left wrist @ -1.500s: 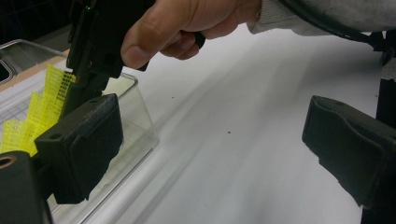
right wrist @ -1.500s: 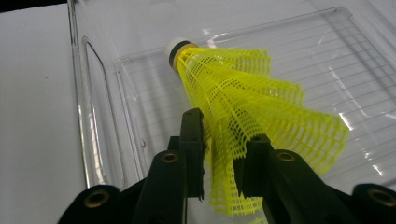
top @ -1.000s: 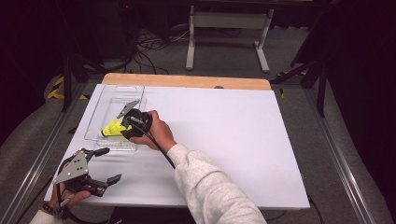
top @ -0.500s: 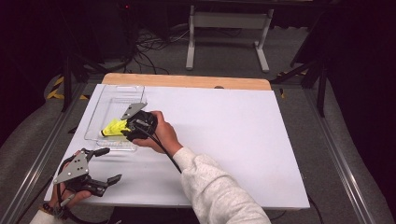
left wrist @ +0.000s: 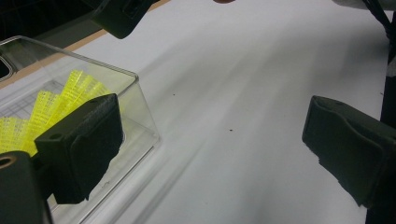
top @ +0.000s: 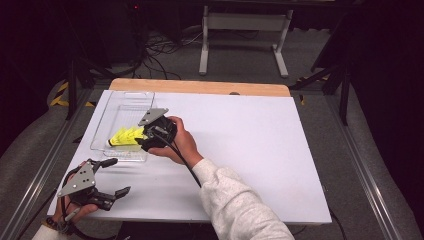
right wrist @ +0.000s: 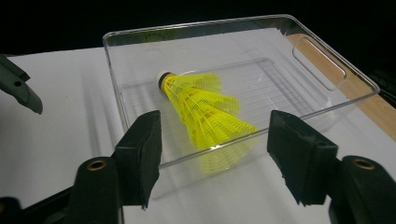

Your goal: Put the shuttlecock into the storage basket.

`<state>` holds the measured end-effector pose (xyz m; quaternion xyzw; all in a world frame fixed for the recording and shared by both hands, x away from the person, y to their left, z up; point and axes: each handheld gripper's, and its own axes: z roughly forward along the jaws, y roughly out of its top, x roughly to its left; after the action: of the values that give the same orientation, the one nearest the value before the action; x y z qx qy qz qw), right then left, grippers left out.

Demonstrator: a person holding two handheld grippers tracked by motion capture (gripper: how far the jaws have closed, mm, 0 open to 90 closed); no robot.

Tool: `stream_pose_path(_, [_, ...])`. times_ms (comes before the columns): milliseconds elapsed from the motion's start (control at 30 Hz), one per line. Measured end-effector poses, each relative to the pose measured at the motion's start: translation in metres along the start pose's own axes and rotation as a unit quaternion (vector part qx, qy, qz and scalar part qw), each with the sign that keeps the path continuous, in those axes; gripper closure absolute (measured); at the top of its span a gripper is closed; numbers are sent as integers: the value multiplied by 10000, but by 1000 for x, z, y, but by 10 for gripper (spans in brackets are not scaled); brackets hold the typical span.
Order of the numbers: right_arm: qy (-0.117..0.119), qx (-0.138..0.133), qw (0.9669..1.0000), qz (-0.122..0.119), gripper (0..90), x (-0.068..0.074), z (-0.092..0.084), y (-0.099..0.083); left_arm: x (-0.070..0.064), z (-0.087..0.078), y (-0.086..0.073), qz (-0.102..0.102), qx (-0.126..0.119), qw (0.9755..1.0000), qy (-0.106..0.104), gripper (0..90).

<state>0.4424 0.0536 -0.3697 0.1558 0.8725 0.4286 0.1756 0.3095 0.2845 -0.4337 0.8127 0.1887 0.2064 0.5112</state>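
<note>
The broad white rectangular table top (top: 240, 150) carried, toward ten o'clock, a clear rectangular plastic tray (top: 106, 131) with cut-out handles, and inside that tray lay a yellow mesh-skirted shuttlecock (top: 124, 137) with a pale cork tip, on its side, skirt flaring toward the near wall (right wrist: 205, 112). The step in hand looked like the release: the shuttlecock rested in the tray on its own, and the right gripper (top: 150, 134) stood just outside the tray's wall, at about four o'clock of it. Its jaws had just been opening and stood well apart in the right gripper view (right wrist: 215, 154), the black pads either side of the skirt's line but touching nothing, with the clear wall between them and the shuttlecock. The next move probably called for backing that gripper clear without knocking the light tray. The left gripper (top: 110, 175), at seven o'clock near the table's front edge, had its jaws spread wide and empty (left wrist: 205, 154), beside the tray's corner (left wrist: 135, 79).
</note>
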Motion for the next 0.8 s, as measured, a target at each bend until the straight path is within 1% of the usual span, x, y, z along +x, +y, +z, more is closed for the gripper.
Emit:
stream_pose_path(67, [-40,-36,10000,23,341,-1,-2,-1,0,0,0,-18,6,10000,4,60])
stream_pose_path(133, [-46,-30,10000,0,323,-2,-3,-2,0,0,0,4,2,10000,3,60])
stream_pose_path(200, [-90,-21,10000,13,311,-2,-3,-3,0,0,0,-17,5,10000,4,60])
stream_pose_path(233, [-83,-19,10000,4,305,-2,-4,-4,0,0,0,-17,5,10000,4,60])
stream_pose_path(300, [-155,-50,9998,-65,292,-1,-7,-5,0,0,0,2,5,10000,6,60])
stream_pose_path(400, [-191,-71,9998,-82,274,-1,-10,-6,0,1,0,-13,-8,10000,9,60])
stream_pose_path(433, [-232,-81,9996,-118,252,-1,-12,-7,0,1,0,-14,-9,10000,13,60])
stream_pose_path(467, [-343,-73,9993,-159,222,0,-14,-7,0,1,0,-10,-8,10000,13,60])
stream_pose_path(533, [-408,-101,9990,-179,200,0,-18,-9,0,0,0,-1,-11,10000,24,60])
stream_pose_path(567, [-504,-124,9985,-189,172,0,-20,-10,0,0,0,0,-11,10000,28,60])
stream_pose_path(600, [-542,-127,9983,-181,157,0,-21,-10,0,0,0,-3,-15,10000,24,60])
stream_pose_path(667, [-543,-146,9983,-182,155,-1,-23,-12,0,1,0,-7,-16,10000,22,60])
stream_pose_path(700, [-629,-190,9977,-192,130,-1,-27,-14,-1,1,0,-17,-17,10000,23,60])
stream_pose_path(767, [-660,-196,9974,-196,125,-2,-29,-15,-1,1,0,-24,-21,10000,21,60])
stream_pose_path(800, [-774,-227,9965,-218,122,-4,-34,-16,-1,1,0,-16,-15,10000,25,60])
